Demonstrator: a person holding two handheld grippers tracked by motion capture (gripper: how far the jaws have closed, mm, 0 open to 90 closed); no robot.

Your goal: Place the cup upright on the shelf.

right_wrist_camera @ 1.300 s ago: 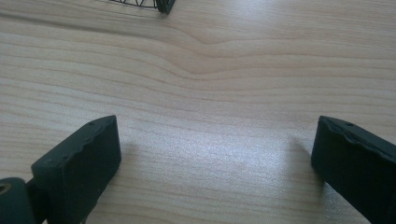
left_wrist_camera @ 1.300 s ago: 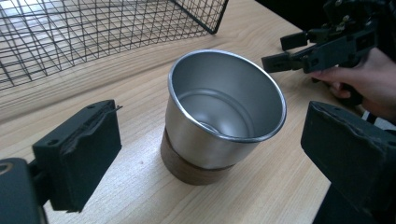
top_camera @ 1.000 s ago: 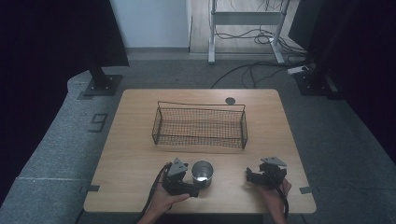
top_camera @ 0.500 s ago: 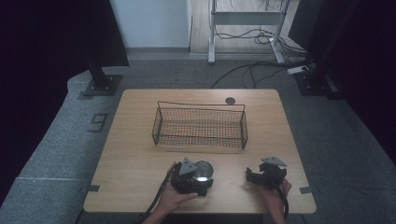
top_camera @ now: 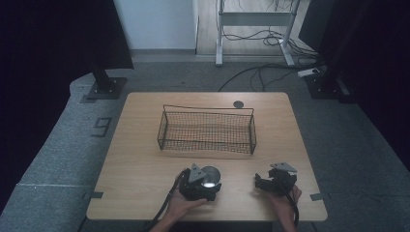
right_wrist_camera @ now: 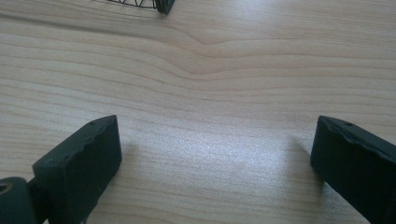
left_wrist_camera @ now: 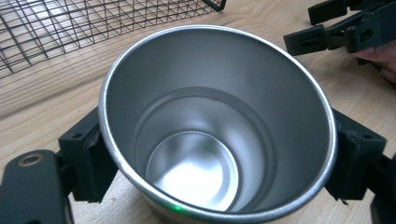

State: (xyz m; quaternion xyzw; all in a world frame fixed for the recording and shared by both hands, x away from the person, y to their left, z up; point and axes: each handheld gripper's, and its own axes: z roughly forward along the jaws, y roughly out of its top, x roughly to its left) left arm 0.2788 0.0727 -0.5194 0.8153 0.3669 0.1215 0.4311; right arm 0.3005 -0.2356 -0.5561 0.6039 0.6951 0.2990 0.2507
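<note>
Left gripper view looks straight down into a stainless steel cup (left_wrist_camera: 215, 126), its polished inside bare of any contents. The left gripper (left_wrist_camera: 219, 161) has just been closing, and its two black pads (left_wrist_camera: 91, 161) now press the cup's outer wall on opposite sides just under the rim, a hold that judging by the placement keeps the cup upright for lifting. From the high view the cup (top_camera: 211, 176) stands on the near middle of the wooden table (top_camera: 145, 159), close to the person's edge. Beyond it, toward the far side, sits a black wire basket (top_camera: 207, 129) with nothing in it, probably where the cup is bound. To the right, the right gripper (right_wrist_camera: 215, 158) rests low over bare wood, jaws spread wide and gripping nothing, apparently kept clear.
</note>
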